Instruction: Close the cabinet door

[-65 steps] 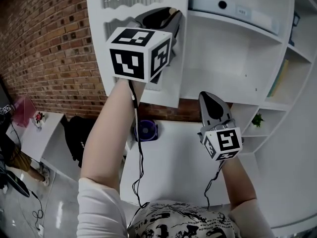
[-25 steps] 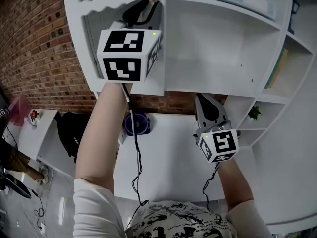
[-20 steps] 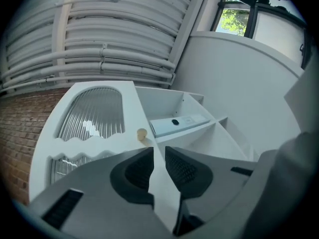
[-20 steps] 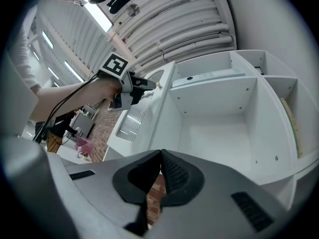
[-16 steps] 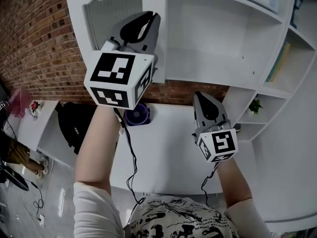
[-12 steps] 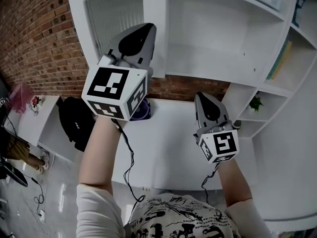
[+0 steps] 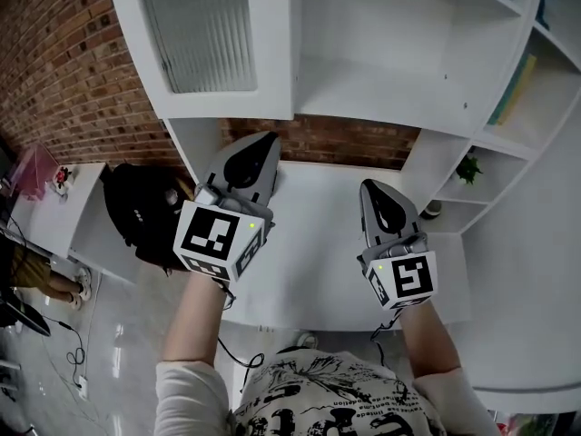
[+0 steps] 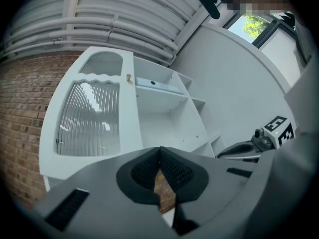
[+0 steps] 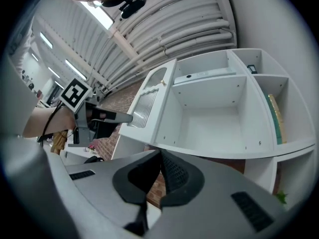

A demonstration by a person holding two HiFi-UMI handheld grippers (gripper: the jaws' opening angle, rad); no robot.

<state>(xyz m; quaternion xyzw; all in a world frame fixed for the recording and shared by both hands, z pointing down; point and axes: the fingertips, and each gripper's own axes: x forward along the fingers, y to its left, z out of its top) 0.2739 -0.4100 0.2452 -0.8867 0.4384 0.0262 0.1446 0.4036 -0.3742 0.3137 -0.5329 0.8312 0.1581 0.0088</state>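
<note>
Dropped away from the cabinet door: your left gripper, jaws together, empty. Door hangs open above-left of it; right gripper, likewise closed, sits farther.

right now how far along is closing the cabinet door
Done, it seems: the cabinet door lies flush with the front of the open shelf bay beside it, no gap showing. In hand: nothing; the left tool and right tool are both shut, empty, low over the desk, clear of the door. Left: apparently nothing, maybe a latch check.
</note>
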